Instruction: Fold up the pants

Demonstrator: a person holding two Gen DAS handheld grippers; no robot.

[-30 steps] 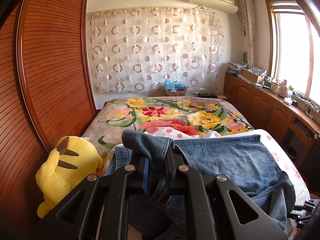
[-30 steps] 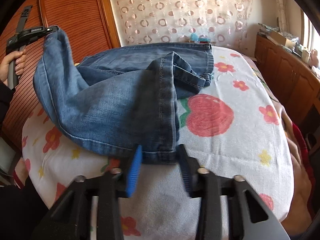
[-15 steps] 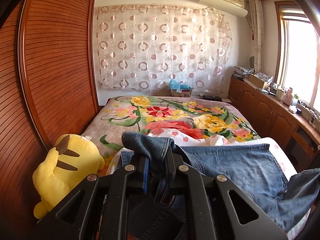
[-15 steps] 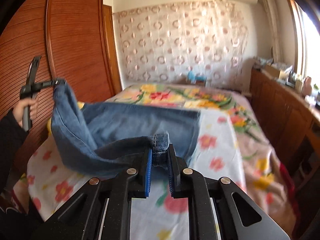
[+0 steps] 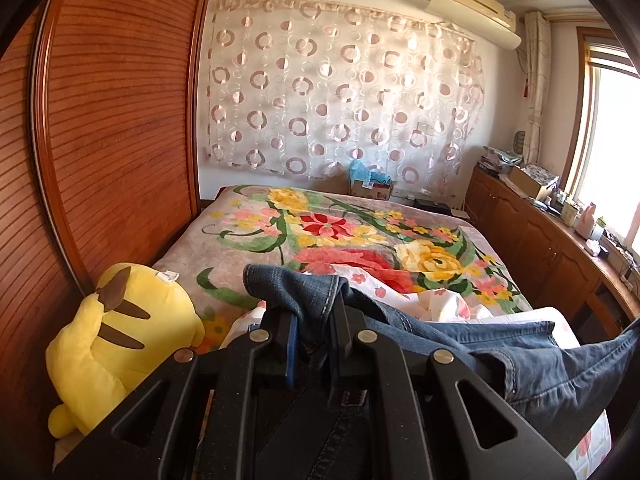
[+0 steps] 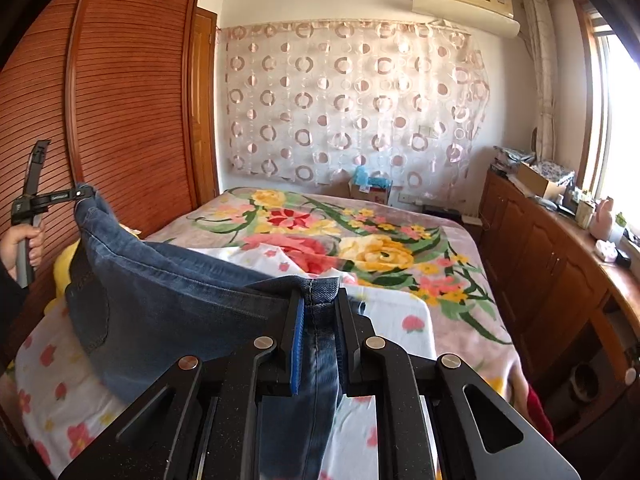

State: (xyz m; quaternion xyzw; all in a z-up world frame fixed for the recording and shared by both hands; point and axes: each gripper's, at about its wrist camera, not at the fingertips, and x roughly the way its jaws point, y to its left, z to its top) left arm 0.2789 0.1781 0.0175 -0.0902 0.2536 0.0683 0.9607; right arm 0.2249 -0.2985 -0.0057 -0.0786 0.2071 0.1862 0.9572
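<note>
Blue jeans (image 5: 500, 344) hang between my two grippers above the bed. My left gripper (image 5: 314, 320) is shut on the waistband edge of the jeans. My right gripper (image 6: 318, 308) is shut on a hem of the jeans (image 6: 168, 300). In the right wrist view the left gripper (image 6: 82, 194) shows at far left, held by a hand, with the denim stretched down from it. The cloth sags in a curve between the two holds.
A white sheet with red flowers (image 6: 396, 320) lies on the near part of the bed over a floral blanket (image 5: 340, 228). A yellow plush toy (image 5: 120, 340) sits at left by the wooden wardrobe (image 5: 100, 120). Wooden cabinets (image 6: 552, 256) line the right wall.
My right gripper closed on the jeans hem and lifted it off the bed. The jeans now hang raised between both grippers. My left gripper rose a little, still holding the waistband.
</note>
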